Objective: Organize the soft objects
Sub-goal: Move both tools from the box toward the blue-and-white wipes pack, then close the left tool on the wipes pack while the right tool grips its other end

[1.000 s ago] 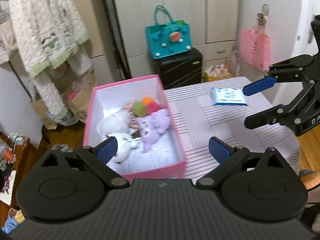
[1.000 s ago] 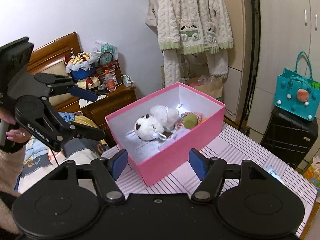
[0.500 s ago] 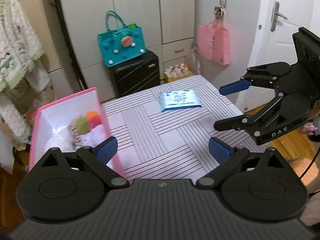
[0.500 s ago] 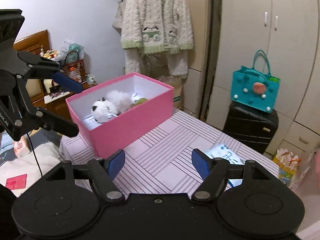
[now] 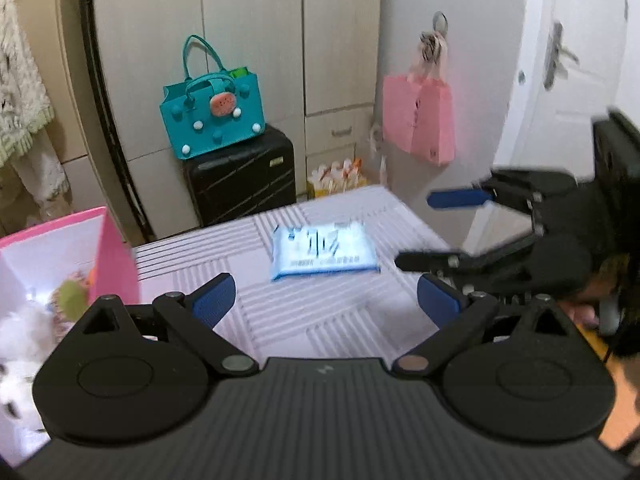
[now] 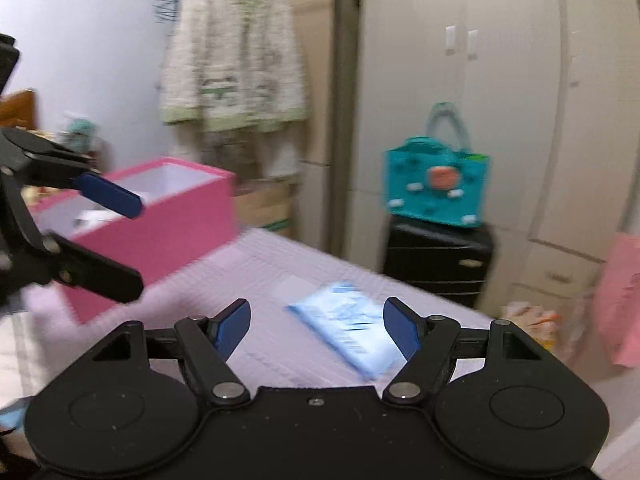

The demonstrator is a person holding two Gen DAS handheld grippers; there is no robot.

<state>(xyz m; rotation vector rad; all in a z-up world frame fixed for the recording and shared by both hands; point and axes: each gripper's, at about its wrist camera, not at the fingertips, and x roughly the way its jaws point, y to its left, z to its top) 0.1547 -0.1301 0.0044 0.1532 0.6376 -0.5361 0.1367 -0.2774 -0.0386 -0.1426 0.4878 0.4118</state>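
A table [image 5: 320,320] covered in a pale cloth with thin stripes carries the things. On its left side stands a pink box [image 5: 116,268], open at the top, with white inner walls. Well apart from it, toward the far right of the tabletop, a flat light-blue packet [image 5: 324,254] lies directly on the cloth; motion blur makes its printing unreadable, though it looks like a soft pack of wipes.
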